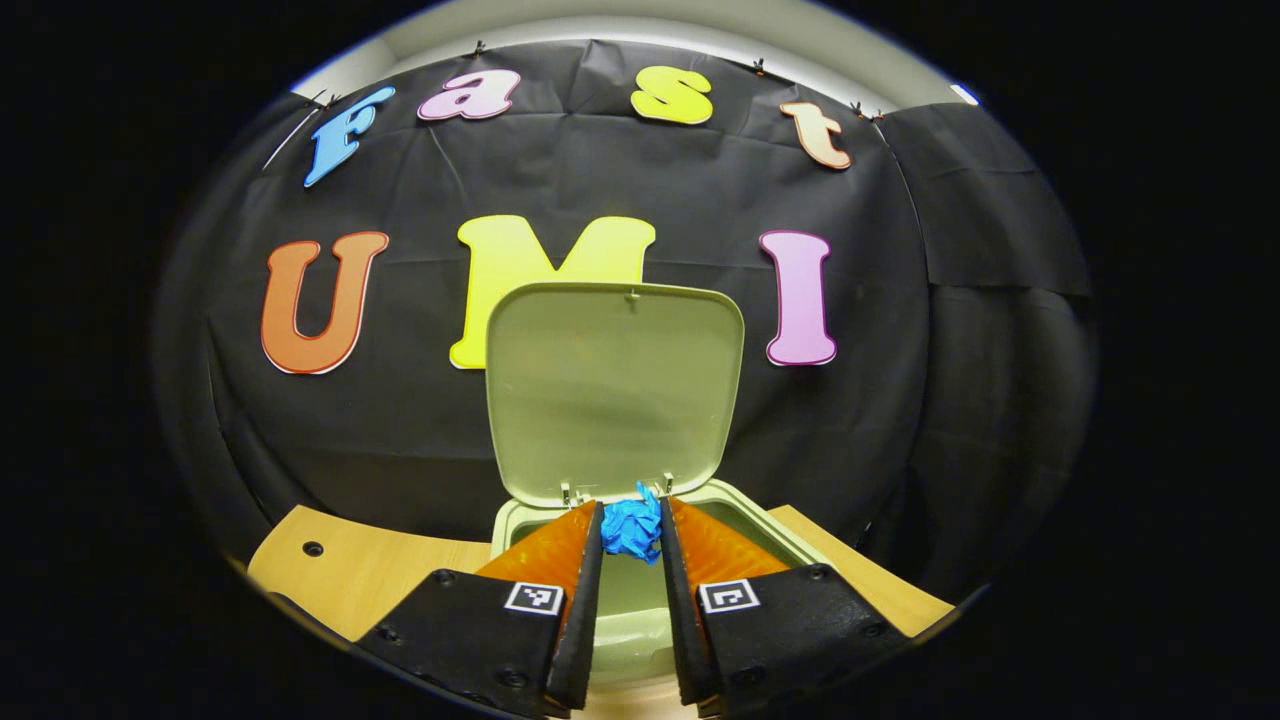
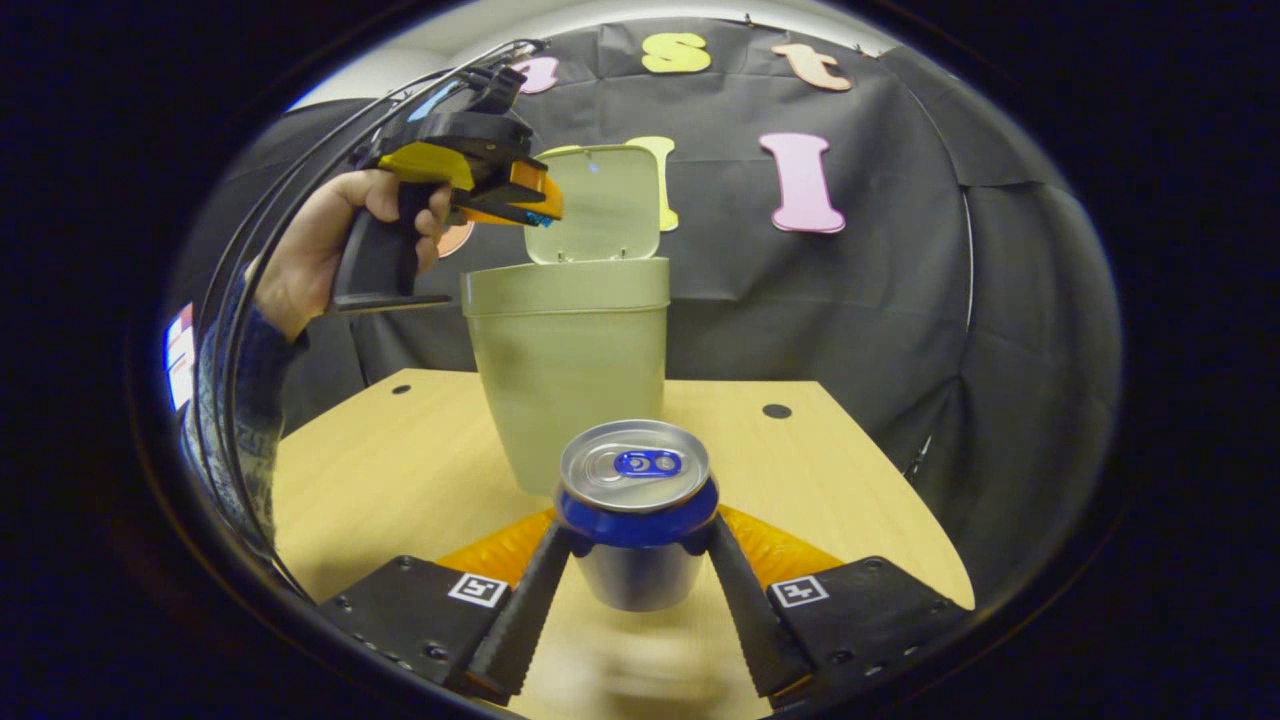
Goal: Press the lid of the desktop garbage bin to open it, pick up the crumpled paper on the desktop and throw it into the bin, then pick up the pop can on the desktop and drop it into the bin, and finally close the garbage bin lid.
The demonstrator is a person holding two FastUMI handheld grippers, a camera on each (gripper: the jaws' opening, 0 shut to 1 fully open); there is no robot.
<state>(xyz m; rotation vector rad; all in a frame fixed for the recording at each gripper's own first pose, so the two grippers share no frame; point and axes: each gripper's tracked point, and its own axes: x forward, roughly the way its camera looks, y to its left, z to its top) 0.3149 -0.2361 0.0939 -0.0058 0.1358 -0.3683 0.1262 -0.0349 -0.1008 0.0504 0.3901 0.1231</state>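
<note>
Left tongs (image 1: 632,535) are narrowly parted, clamping the crumpled blue paper (image 1: 633,527) above the open green bin (image 2: 567,365); its smooth lid (image 1: 615,390) stands upright. Right tongs (image 2: 637,545) are wider, gripping the upright metal can (image 2: 637,525) on the wooden surface (image 2: 400,470).

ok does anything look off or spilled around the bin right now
Nothing stands out. The bin stands upright on the table with its lid open, the left gripper holds the crumpled paper over the opening, and the pop can sits upright between the right gripper's fingers. No spill visible.
</note>
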